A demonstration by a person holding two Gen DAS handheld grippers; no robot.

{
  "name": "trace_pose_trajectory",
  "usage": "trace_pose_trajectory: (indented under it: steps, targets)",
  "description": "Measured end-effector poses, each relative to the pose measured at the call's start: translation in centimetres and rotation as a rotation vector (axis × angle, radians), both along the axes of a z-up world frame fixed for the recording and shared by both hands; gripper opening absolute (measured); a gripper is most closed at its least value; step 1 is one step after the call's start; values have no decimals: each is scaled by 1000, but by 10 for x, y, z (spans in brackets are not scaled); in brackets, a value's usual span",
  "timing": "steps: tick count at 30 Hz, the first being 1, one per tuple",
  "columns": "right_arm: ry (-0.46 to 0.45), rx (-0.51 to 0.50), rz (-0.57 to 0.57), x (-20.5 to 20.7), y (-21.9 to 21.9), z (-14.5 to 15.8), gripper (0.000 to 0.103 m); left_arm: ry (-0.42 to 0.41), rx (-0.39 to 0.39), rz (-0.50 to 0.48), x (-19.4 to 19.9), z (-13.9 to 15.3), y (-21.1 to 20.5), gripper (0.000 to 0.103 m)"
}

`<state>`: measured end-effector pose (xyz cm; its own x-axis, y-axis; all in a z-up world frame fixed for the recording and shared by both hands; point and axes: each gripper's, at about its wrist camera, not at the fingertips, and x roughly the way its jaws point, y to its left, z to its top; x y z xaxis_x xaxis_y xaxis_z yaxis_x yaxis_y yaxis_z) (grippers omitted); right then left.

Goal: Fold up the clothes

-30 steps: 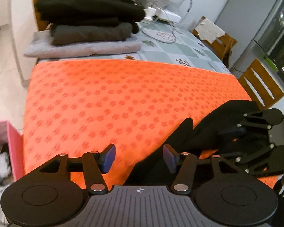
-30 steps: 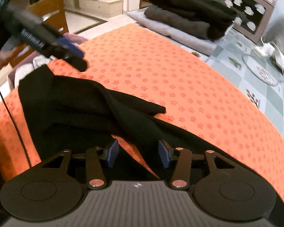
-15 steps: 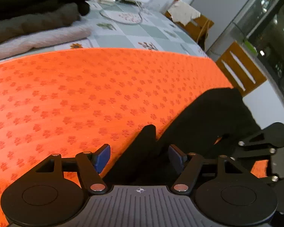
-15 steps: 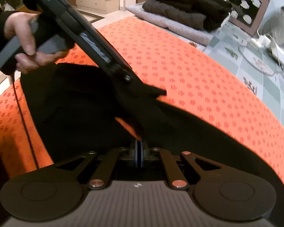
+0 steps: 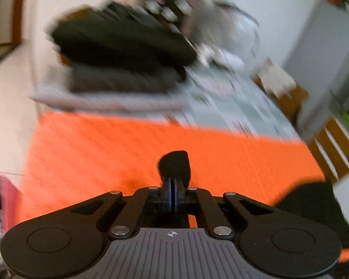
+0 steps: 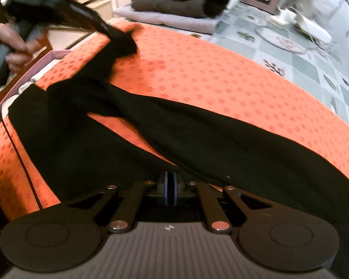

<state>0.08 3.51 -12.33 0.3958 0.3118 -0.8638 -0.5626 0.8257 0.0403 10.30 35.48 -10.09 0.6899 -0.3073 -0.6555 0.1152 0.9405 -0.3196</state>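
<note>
A black garment [image 6: 197, 134] lies stretched across the orange patterned mat [image 6: 221, 76]. My right gripper [image 6: 170, 191] is shut on its near edge. In the right wrist view my left gripper [image 6: 114, 31] holds another corner lifted above the mat's far left side, with a hand [image 6: 9, 44] on its handle. In the blurred left wrist view the left gripper [image 5: 173, 194] is shut on a small black tip of the garment [image 5: 174, 165] that sticks up past the pads. More of the black cloth [image 5: 314, 204] shows at the lower right there.
A stack of folded dark and grey clothes [image 6: 174, 2] sits at the far end of the table. White cables and a charger [image 6: 300, 23] lie on the tiled tablecloth [image 6: 314, 69]. A pink box [image 5: 4, 193] stands left of the mat. Wooden chairs [image 5: 332, 144] stand to the right.
Both grippers have shut on the black garment. The left gripper has lifted its corner and swung it toward the mat's far left, stretching the cloth.
</note>
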Motion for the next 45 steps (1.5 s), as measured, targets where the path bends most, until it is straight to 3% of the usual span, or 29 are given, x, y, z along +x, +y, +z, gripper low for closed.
trace_pose_trajectory:
  steps: [7,10,15,22,25,29,33,40,45]
  targets:
    - [17,8,-98,4,-22,-4,7,-171,-60,305,-12,51,89,3]
    - [26,9,-121,4,-25,-7,7,-196,-86,402,-20,57,116,3]
    - [40,7,-152,5,-30,-13,7,-150,-126,527,-36,40,148,3]
    - [52,4,-177,7,-31,-17,10,-18,-103,605,-56,-5,163,4]
    - [49,0,-173,7,-30,-15,11,1,-111,650,-64,-15,171,4]
    - [46,-4,-164,7,-29,-13,11,9,-117,664,-69,-17,180,4]
    - [45,-10,-163,7,-28,-13,14,29,-115,653,-67,-21,182,11]
    - [26,-24,-161,-1,-34,-10,30,87,-97,586,-79,-35,166,38]
    - [19,-49,-199,-10,-51,-9,32,101,-15,503,-88,-40,141,47]
